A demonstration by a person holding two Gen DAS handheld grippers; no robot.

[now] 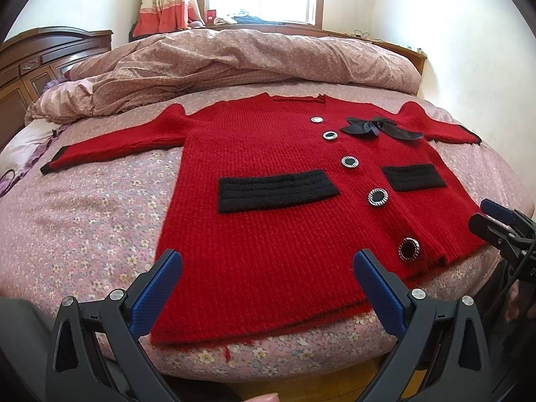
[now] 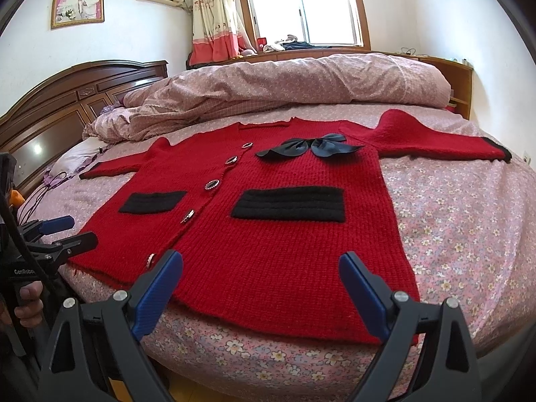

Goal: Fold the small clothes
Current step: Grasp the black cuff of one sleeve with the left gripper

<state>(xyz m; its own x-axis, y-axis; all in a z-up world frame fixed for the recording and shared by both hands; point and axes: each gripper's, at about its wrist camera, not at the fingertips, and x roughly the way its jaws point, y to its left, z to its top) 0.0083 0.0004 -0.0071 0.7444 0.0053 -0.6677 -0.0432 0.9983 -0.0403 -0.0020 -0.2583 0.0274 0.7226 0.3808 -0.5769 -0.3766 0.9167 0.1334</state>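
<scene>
Red cardigan (image 1: pixel 268 207) lies flat, seemingly just beyond both gaping tongs (image 1: pixel 268 281) (image 2: pixel 261 281).

Both the left gripper (image 1: pixel 268 261) and the right gripper (image 2: pixel 261 263) have matte black, triangular-cutout arms tipped with textured blue finger pads (image 1: pixel 157 296), each arm fixed with round silver screws (image 1: pixel 116 294). Seen from the right wrist view, the left gripper's body bears white "GenRobot" lettering (image 2: pixel 24 272), with a black cable (image 2: pixel 20 234) running past it. Bare-skinned fingers (image 2: pixel 28 305) wrap its handle.
</scene>
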